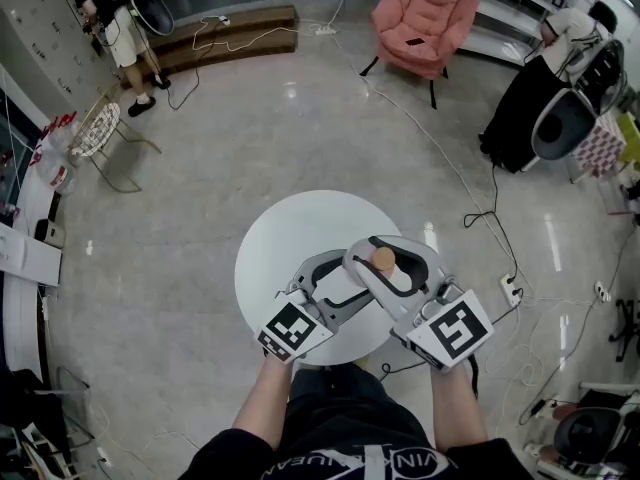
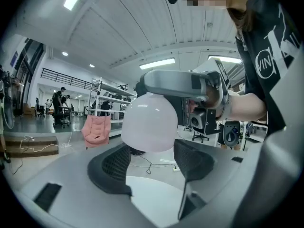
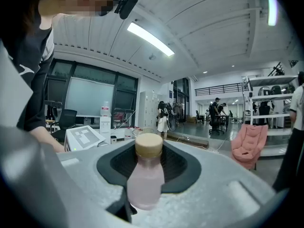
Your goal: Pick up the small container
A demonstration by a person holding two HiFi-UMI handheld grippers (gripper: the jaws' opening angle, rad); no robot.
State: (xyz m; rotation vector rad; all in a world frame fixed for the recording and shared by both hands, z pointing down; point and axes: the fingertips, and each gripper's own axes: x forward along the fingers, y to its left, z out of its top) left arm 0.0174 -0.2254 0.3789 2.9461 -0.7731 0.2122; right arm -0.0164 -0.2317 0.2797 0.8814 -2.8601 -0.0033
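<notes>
Your right gripper (image 1: pixel 396 270) has its fingers (image 3: pixel 178 167) standing wide and clamped on the small container (image 3: pixel 145 182), a pale pink bottle with a tan cap (image 3: pixel 148 145). It sits between the dark pads with the cap pointing out past the fingertips. Your left gripper (image 2: pixel 153 158) has its fingers (image 2: pixel 111 167) well apart and holding nothing. The container's rounded base hangs just beyond and above their tips, roughly centred on the gap, and you cannot tell from the views whether it brushes either pad. The right gripper's grey body crosses right behind that base. From the head view, the two grippers meet nose to nose, with the right one lying over the left one's fingertips and the container lifted off the surface. Directly below both sets of fingers is a round white table (image 1: pixel 285 233), bare where it shows. Around it, a glossy grey floor (image 1: pixel 170 228) spreads out. Cables (image 1: pixel 470 193) trail across it beyond your right fingers. A pink armchair (image 1: pixel 425 16) stands far ahead of the fingertips, and a person (image 1: pixel 122 28) stands far off past your left fingers.
</notes>
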